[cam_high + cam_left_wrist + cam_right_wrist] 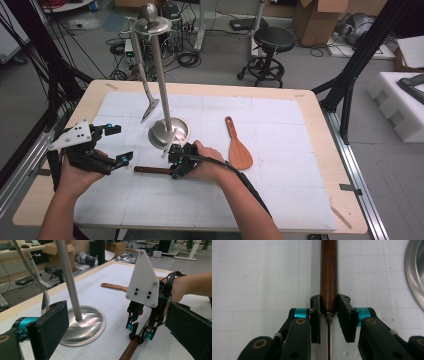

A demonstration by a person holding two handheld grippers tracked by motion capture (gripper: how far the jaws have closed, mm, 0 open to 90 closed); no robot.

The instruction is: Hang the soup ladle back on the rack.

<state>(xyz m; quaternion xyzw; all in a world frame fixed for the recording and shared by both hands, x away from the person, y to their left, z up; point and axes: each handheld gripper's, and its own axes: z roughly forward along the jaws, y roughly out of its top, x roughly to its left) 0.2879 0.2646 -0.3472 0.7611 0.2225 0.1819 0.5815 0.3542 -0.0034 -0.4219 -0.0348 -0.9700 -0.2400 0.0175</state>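
A utensil with a dark brown wooden handle [150, 170] [328, 270] lies flat on the white mat. My right gripper [175, 167] [329, 312] points down and is shut on that handle, where it meets a thin metal shank [328, 340]. The left gripper view has the same grip [138, 336] on the handle [130, 350]. My left gripper [120, 144] [120, 332] hovers open to the left of the handle's free end, with nothing between its pads. A metal utensil stand [160, 75] rises just behind, with a metal turner [145, 85] hanging from its top.
The stand's round base [169, 132] [87, 325] [415, 272] sits close behind my right gripper. A wooden rice paddle [239, 150] [112, 286] lies on the mat to the right. The mat [280, 190] covers most of the wooden table [320, 150].
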